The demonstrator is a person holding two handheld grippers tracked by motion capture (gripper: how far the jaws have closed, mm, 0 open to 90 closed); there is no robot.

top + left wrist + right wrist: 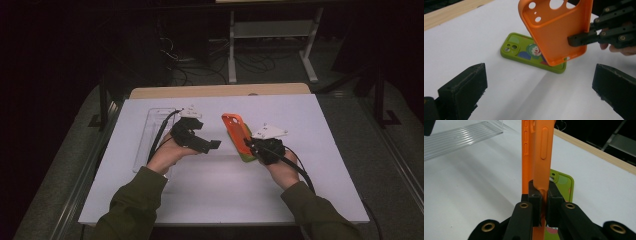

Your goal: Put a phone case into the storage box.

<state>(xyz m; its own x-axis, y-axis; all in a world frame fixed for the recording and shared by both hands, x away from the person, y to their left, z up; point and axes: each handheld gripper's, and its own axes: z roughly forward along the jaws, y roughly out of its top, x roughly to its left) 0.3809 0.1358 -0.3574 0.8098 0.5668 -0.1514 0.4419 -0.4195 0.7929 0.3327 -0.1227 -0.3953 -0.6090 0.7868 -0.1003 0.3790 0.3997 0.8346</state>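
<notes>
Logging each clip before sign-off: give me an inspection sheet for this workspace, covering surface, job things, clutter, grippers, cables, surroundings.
Surface: white table, wooden edge at the far side.
Job things: orange case lifted and tilted, inside facing the left gripper view; green phone lying flat under it, back up with a clown picture.
Clutter: clear tray at the left of the table.
Grippers: right gripper shut on the orange case's side wall; left gripper open, holding nothing, aimed at the phone.
Cables: one trails from each gripper; a tangle lies on the floor beyond the table.
Surroundings: dark room, white desk frame behind.
</notes>
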